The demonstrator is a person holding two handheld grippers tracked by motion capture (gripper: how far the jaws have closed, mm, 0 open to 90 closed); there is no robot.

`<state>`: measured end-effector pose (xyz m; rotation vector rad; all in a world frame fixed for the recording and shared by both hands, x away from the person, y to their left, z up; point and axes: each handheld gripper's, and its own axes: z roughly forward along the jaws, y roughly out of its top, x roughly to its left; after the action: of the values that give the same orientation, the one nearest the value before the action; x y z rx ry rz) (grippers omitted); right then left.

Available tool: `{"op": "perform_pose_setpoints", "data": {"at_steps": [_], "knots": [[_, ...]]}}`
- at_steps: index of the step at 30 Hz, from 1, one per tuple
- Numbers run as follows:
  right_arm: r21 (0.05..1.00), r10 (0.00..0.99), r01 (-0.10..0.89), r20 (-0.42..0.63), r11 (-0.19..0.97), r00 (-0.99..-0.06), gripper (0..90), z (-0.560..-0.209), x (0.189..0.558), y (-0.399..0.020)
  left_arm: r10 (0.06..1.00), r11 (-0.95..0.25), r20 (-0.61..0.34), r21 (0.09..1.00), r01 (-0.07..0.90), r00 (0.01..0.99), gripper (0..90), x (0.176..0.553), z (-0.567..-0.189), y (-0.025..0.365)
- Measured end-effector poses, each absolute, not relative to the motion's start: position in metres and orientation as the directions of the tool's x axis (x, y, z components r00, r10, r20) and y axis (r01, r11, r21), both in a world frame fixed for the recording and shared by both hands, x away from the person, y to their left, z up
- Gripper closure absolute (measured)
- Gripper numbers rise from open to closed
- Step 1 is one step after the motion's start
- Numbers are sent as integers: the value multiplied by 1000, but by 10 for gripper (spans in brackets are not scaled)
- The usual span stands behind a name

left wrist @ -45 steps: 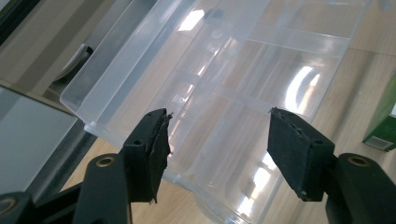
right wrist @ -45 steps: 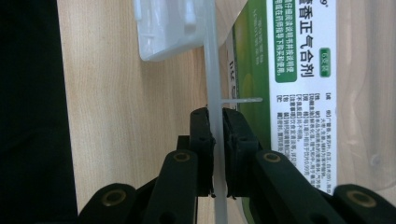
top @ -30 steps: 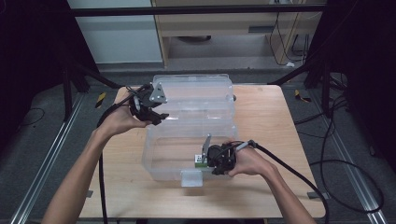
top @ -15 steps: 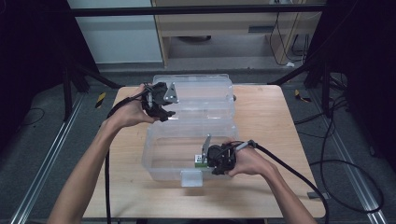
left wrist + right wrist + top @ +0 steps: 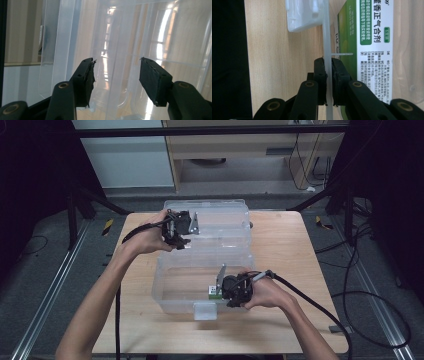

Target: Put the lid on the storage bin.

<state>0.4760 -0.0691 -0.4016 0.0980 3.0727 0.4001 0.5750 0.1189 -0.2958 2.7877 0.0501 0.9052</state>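
Both jaw pairs differ: the right gripper (image 5: 327, 80) stays clamped on the clear box's (image 5: 170, 287) front wall beside the green carton (image 5: 214, 292), while the left gripper (image 5: 116, 77), gaping, narrowing slightly, has slid to the hinged lid (image 5: 220, 220), probably to close it.

Left gripper (image 5: 186, 240) fingertips lost against clear lid (image 5: 220, 220) in high view; contact with lid cannot tell. In left gripper view, lid (image 5: 150, 37) runs past top, right and bottom edges; rim blurred by glare. Right gripper (image 5: 225, 292) hides most of green-and-white box (image 5: 214, 292) in high view; print too small to read there. In right gripper view, box (image 5: 372, 37) cut off by top edge, lower part behind jaws; latch (image 5: 304, 15) cropped at top. Person's forearms cut by bottom edge.
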Motion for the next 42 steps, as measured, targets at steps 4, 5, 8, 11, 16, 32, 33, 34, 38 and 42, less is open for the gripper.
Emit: {"op": "perform_pose_setpoints", "data": {"at_steps": [4,5,8,11,16,32,33,34,38,42], "knots": [[257,63,51,-38,965,-997,839,-402,476,-69,83,-980,589,193,-40,804,443,577,-297,112],[257,63,51,-38,965,-997,839,-402,476,-69,83,-980,589,193,-40,804,444,577,-297,112],[257,69,57,-38,965,-997,840,-402,475,-69,65,-984,599,172,-49,798,448,579,-300,108],[257,69,56,-40,965,-997,841,-402,475,-69,52,-988,601,149,-47,798,459,580,-303,105],[257,70,58,-40,965,-997,841,-402,475,-69,32,-991,612,120,-53,791,477,583,-307,105],[255,64,52,-39,966,-997,842,-401,475,-69,-18,-995,620,63,-72,785,582,588,-315,100],[255,64,52,-39,966,-997,842,-401,475,-69,-7,-996,615,70,-63,788,582,588,-317,100],[257,66,54,-39,965,-997,842,-402,475,-69,-13,-996,615,60,-64,788,591,588,-317,99],[257,64,51,-41,965,-997,842,-402,475,-69,-18,-997,617,48,-60,787,652,586,-320,99],[258,68,56,-40,964,-997,842,-402,475,-69,-22,-997,615,46,-64,788,704,586,-320,99]]}}
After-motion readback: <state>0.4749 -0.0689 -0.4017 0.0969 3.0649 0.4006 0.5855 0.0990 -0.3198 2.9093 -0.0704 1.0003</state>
